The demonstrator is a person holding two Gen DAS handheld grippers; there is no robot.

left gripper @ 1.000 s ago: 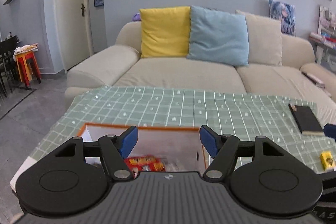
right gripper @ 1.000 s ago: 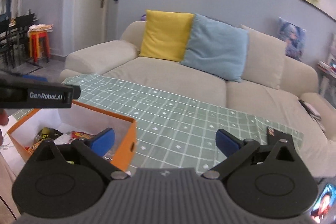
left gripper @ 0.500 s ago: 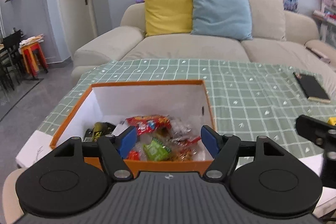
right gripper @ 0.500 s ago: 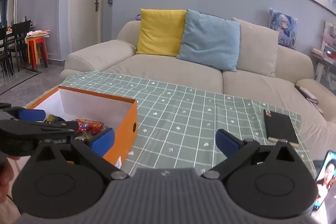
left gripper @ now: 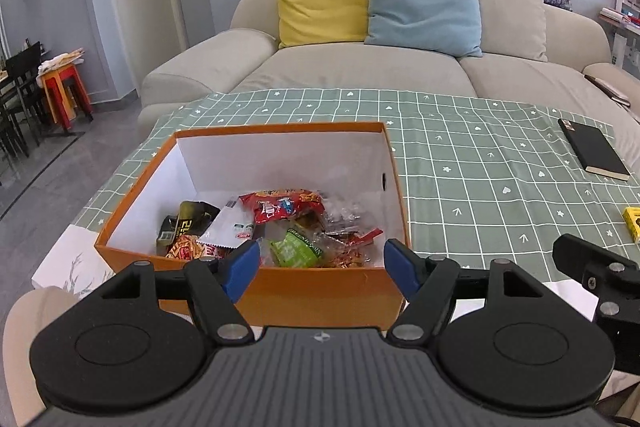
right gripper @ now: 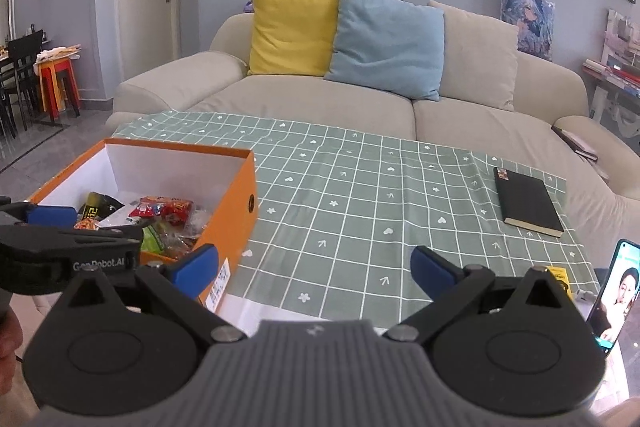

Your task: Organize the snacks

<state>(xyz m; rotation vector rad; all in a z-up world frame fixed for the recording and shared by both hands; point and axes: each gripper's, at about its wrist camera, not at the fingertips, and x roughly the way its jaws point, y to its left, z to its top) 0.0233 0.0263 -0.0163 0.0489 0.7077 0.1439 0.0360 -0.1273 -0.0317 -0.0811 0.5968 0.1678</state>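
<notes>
An orange box point(left gripper: 328, 290) with white inner walls stands on the green checked tablecloth point(left gripper: 480, 163). It holds several snack packets: a red one point(left gripper: 284, 205), a green one point(left gripper: 298, 247), a black and yellow one point(left gripper: 188, 223). My left gripper point(left gripper: 320, 265) is open and empty, just above the box's near wall. My right gripper point(right gripper: 314, 267) is open and empty, over the cloth to the right of the box point(right gripper: 224, 211). The left gripper's body point(right gripper: 60, 251) shows at the left of the right wrist view.
A black notebook point(left gripper: 594, 149) lies at the table's right side. A small yellow box point(left gripper: 634, 223) sits near the right edge. A phone point(right gripper: 618, 291) stands lit at the front right. A beige sofa point(left gripper: 360, 67) with yellow and blue pillows is behind the table.
Both grippers have risen and tilted down, so the inside of the box and its snacks have come into view. Both stay open and empty.
</notes>
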